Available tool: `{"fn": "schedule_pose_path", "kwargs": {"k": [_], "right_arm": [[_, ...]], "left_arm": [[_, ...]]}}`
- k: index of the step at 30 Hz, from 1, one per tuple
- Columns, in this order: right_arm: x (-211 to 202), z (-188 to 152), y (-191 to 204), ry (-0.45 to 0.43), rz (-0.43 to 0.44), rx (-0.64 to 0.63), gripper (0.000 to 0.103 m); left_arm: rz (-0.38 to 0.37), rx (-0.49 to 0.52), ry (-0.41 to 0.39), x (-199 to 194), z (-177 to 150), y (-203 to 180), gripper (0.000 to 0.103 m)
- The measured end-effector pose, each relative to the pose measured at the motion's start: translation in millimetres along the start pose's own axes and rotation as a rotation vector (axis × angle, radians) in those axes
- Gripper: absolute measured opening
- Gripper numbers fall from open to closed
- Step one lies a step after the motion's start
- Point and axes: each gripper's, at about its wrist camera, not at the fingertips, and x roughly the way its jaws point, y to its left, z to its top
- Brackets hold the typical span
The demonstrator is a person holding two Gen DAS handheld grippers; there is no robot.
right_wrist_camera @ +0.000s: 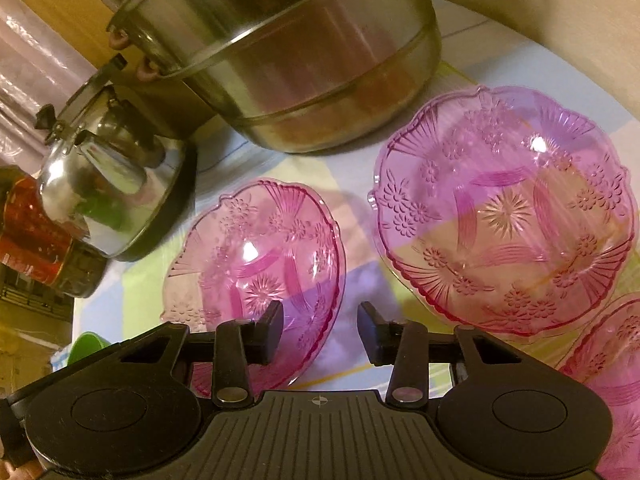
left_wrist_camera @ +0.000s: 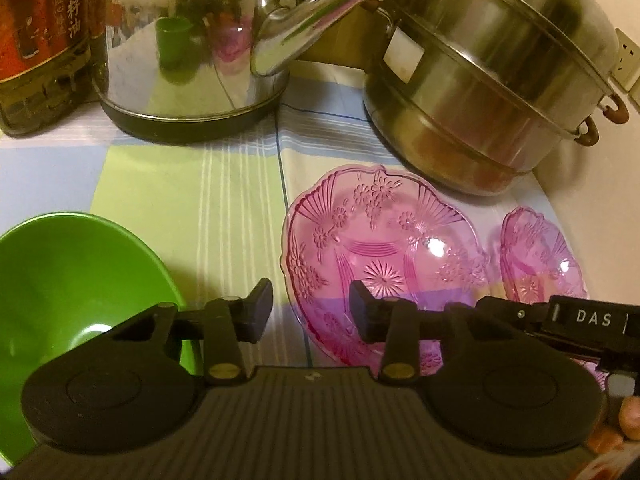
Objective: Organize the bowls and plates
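Note:
A pink patterned glass bowl (left_wrist_camera: 384, 256) sits on the striped cloth ahead of my left gripper (left_wrist_camera: 311, 312), which is open and empty, its jaws straddling the bowl's left rim. A green bowl (left_wrist_camera: 68, 292) lies at the lower left. A second pink bowl (left_wrist_camera: 540, 256) sits to the right, partly behind my other gripper. In the right wrist view, my right gripper (right_wrist_camera: 320, 332) is open and empty over the right rim of the first pink bowl (right_wrist_camera: 260, 248). The second pink bowl (right_wrist_camera: 508, 208) lies to the right, and a third pink piece (right_wrist_camera: 608, 364) shows at the lower right edge.
A steel kettle (left_wrist_camera: 192, 48) and a large steel steamer pot (left_wrist_camera: 492, 80) stand at the back. An oil bottle with a red label (left_wrist_camera: 36, 40) stands at the far left. A wall with a socket (left_wrist_camera: 628, 56) borders the table on the right.

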Motion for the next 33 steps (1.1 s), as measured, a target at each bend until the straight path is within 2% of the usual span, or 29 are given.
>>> {"fn": "schedule_pose_path", "kwargs": {"k": [7,12,16,23,26,33], "right_arm": [[10.4,3.8,1.0,0.009,-0.01,-0.002,0.041],[16.4,4.3,0.6,0.022,-0.016,-0.002,0.033],[20.7,4.4,0.0,0.028,-0.02,-0.002,0.028],[27.6,5.6,-1.8,0.037,-0.026,-0.01,0.011],[28.0,5.2,-2.2,0.033,-0.023,-0.016,0.01],[20.4,6.0,-8.1,0.017,0.002,0.008,0.009]], "left_arm": [[-0.005,0.005,0.006,2.7,0.9,-4.0,0.036],[0.009,0.03,0.007,4.7,1.2,-7.4,0.035],[0.057,0.071,0.01,8.5,0.5,-11.0,0.032],[0.13,0.15,0.015,14.4,-1.4,-16.8,0.019],[0.131,0.172,0.013,13.4,-2.3,-19.0,0.012],[0.124,0.195,-0.004,10.5,-4.7,-21.8,0.012]]}}
